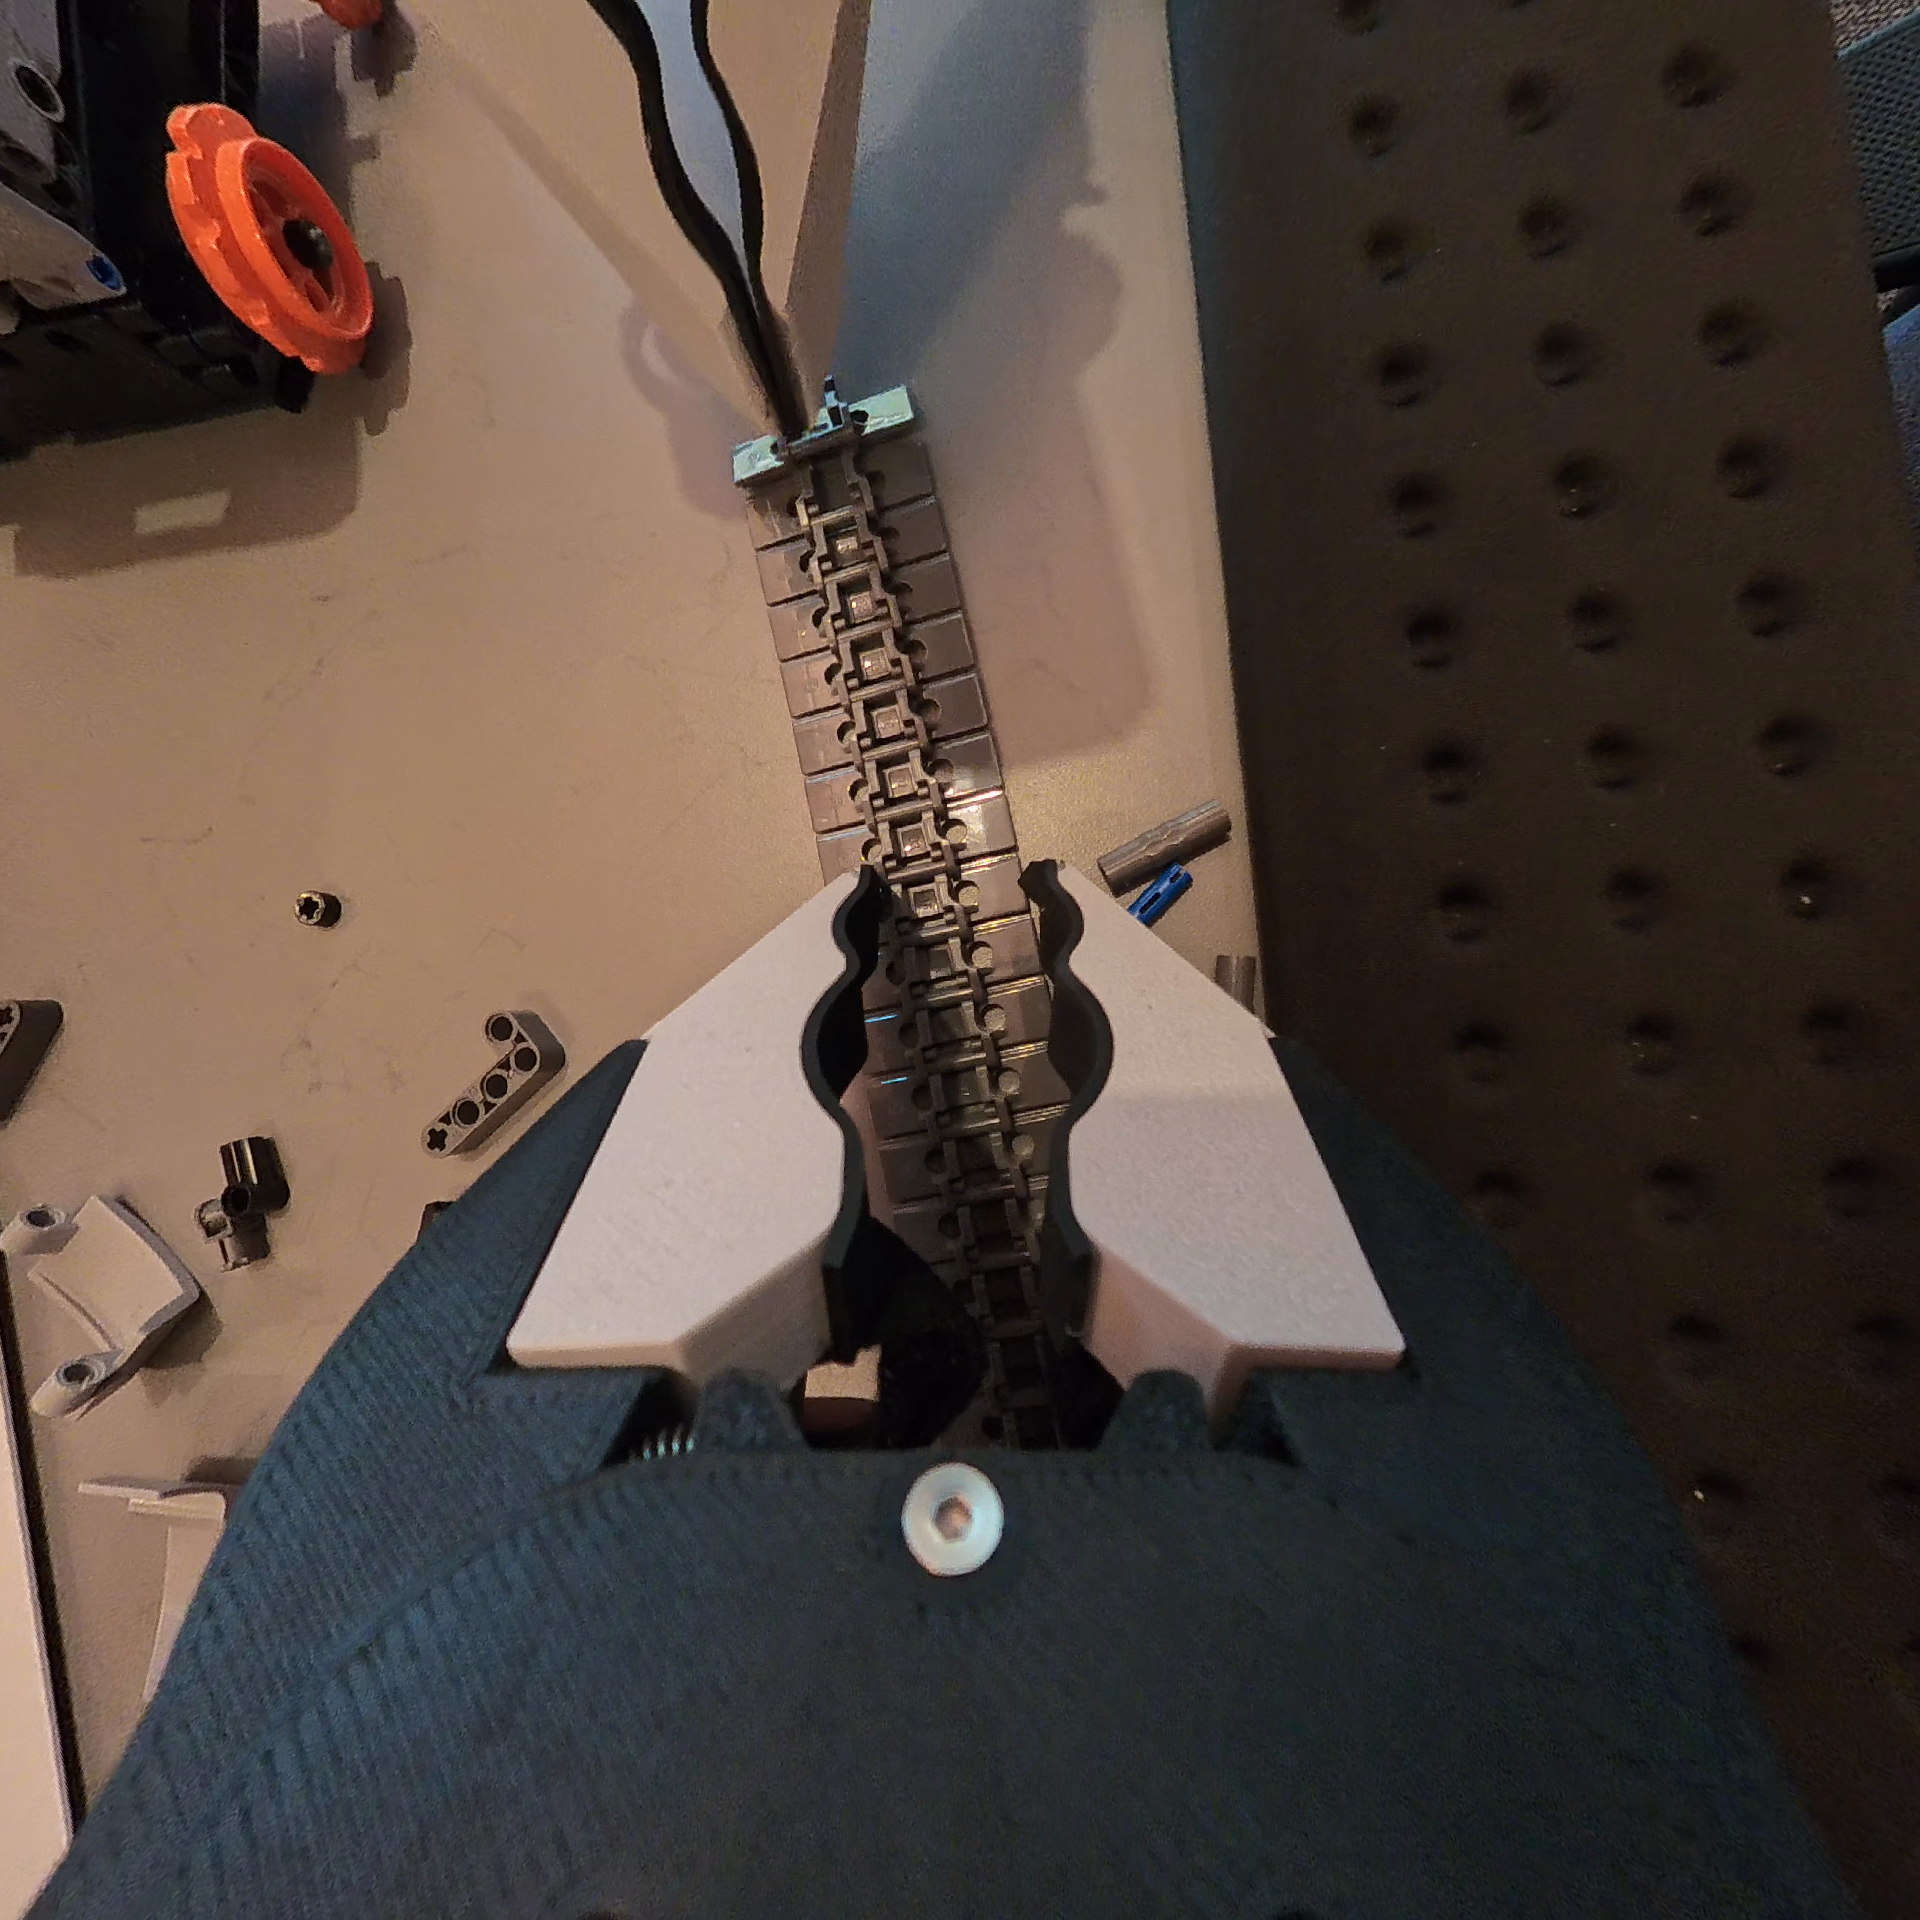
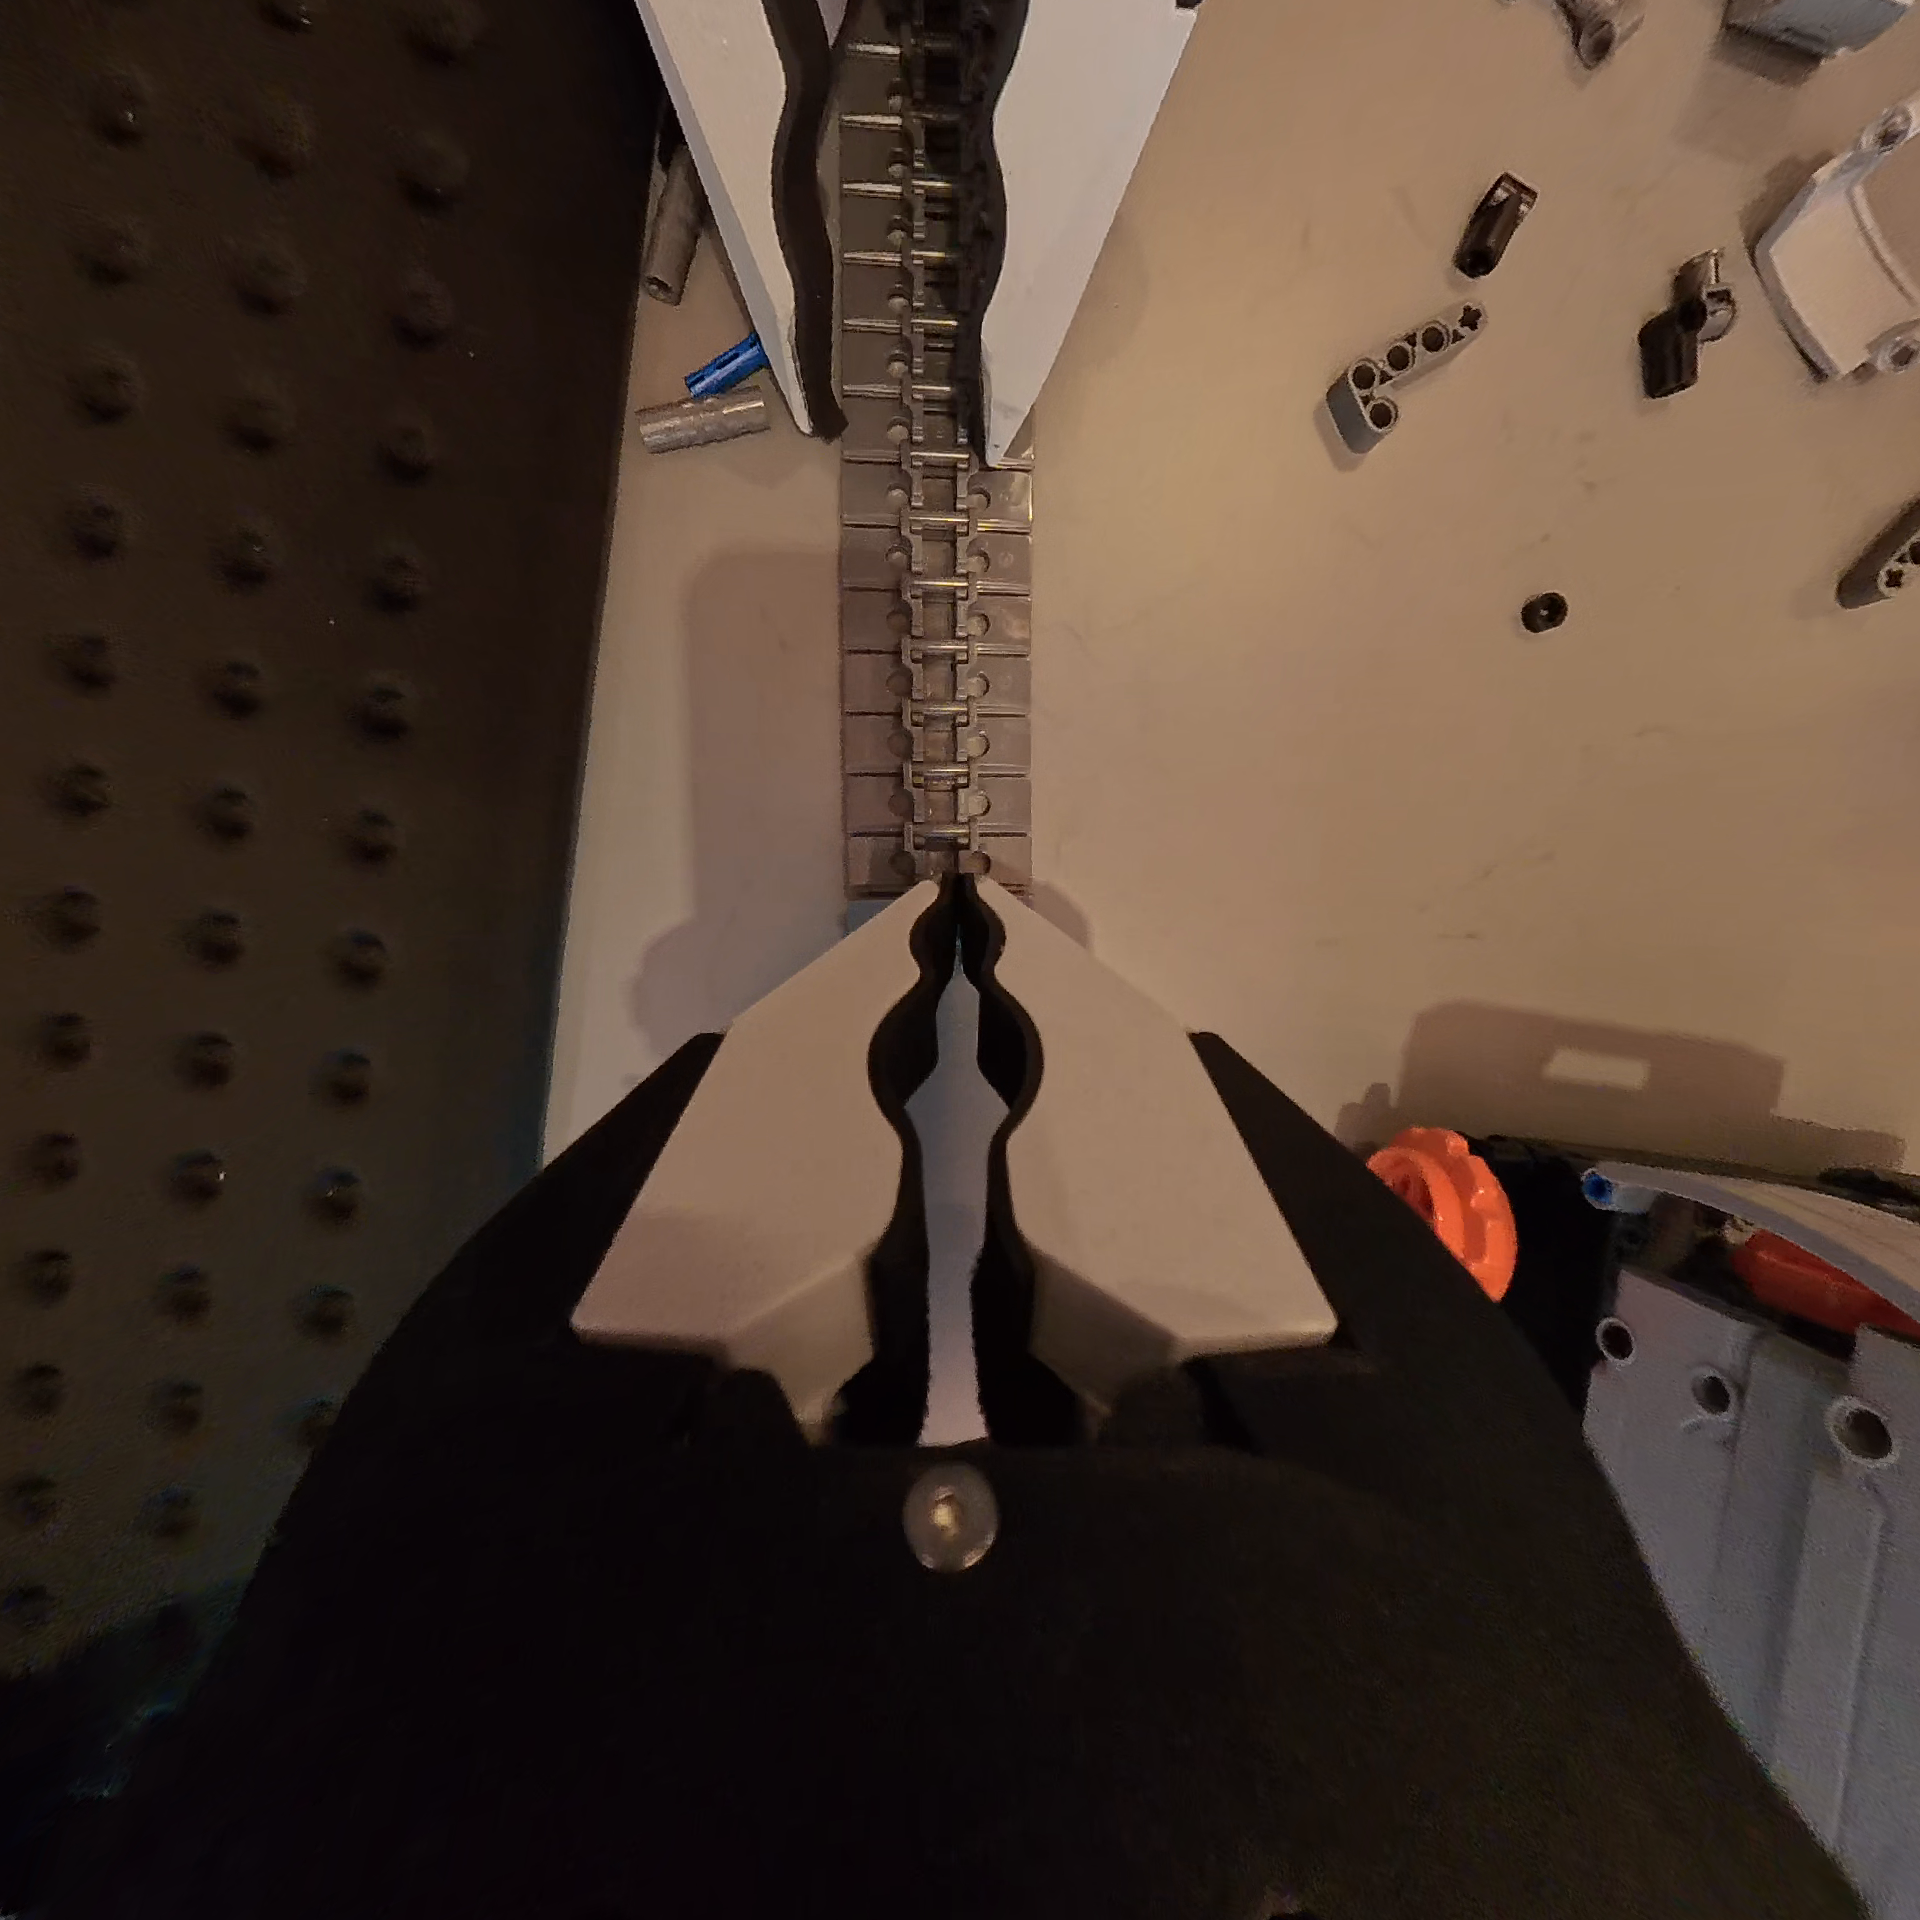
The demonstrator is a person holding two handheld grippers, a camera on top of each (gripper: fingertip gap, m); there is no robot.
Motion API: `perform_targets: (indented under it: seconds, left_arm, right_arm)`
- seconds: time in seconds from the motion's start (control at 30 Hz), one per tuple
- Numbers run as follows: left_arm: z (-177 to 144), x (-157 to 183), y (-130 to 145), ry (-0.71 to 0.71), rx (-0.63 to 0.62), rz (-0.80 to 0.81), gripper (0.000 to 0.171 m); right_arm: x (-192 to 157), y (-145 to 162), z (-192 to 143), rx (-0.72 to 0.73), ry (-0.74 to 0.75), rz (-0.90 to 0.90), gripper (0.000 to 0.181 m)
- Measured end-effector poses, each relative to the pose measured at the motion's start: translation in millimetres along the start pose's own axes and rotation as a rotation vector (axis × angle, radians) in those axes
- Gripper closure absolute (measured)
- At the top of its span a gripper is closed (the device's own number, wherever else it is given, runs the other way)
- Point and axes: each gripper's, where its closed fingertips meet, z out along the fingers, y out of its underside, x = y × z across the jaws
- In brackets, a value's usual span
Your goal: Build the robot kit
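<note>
Beige tabletop | ribbed grey track chain | left hand-held gripper clamps it | right hand-held gripper pinches its end

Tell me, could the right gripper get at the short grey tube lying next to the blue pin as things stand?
Probably not directly. The right gripper is shut on the end of the track strip, and the left gripper sits close beside the grey tube, crowding the approach.

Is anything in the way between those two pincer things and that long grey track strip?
Nothing visible. The left hand-held gripper has its jaws around one end of the grey track strip, and the right hand-held gripper is pinched onto the other end.
</note>
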Motion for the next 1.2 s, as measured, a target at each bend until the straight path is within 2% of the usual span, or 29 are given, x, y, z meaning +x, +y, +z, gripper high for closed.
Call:
perform_targets:
  seconds: [0.47, 0.67, 0.93, 1.03, 1.17, 1.2]
  left_arm:
    - [0, 1, 0, 0.013, 0.002, -0.014, 0.142]
    - [0, 1, 1, 0.017, -0.002, -0.016, 0.141]
    - [-1, 2, 2, 0.016, -0.001, -0.024, 0.141]
    - [-2, 3, 2, 0.017, -0.001, -0.023, 0.141]
    - [-13, -5, 13, -0.022, -0.024, -0.017, 0.138]
    - [-19, -11, 17, -0.048, -0.03, -0.02, 0.138]
  right_arm:
    - [-2, 5, 6, -0.059, -0.039, 0.02, 0.181]
    - [-3, 4, 7, -0.161, -0.063, 0.025, 0.181]
    - [-3, 4, 9, -0.372, -0.074, -0.026, 0.181]
    - [-3, 4, 10, -0.376, -0.089, -0.017, 0.181]
    - [-8, 1, 9, -0.293, -0.106, -0.027, 0.181]
    - [-7, -4, 7, -0.252, -0.09, -0.023, 0.17]
